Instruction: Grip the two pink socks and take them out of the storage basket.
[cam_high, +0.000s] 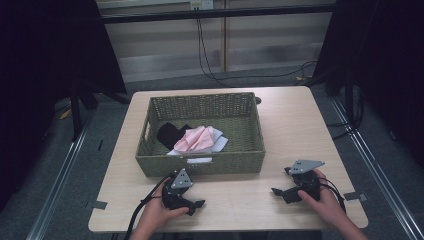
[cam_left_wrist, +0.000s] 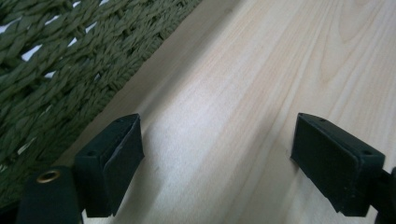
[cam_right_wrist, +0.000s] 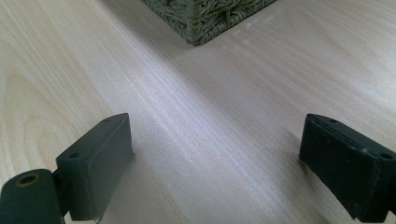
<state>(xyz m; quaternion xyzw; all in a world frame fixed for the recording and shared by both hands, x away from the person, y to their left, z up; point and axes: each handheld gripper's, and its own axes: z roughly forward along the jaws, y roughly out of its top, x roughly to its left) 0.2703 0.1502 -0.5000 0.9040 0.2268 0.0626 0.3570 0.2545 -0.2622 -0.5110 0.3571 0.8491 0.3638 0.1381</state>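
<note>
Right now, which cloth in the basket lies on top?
The pink cloth: it lies bunched over the white cloth, with the black cloth beside it at the left in the basket.

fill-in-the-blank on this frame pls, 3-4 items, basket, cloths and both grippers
1. The woven basket is dark ____ in colour.
2. The pink cloth lies ____ the basket.
3. The jaws of the left gripper stand ____, with bare table between them.
4. The right gripper holds ____.

Missing words: green; inside; open; nothing
</note>
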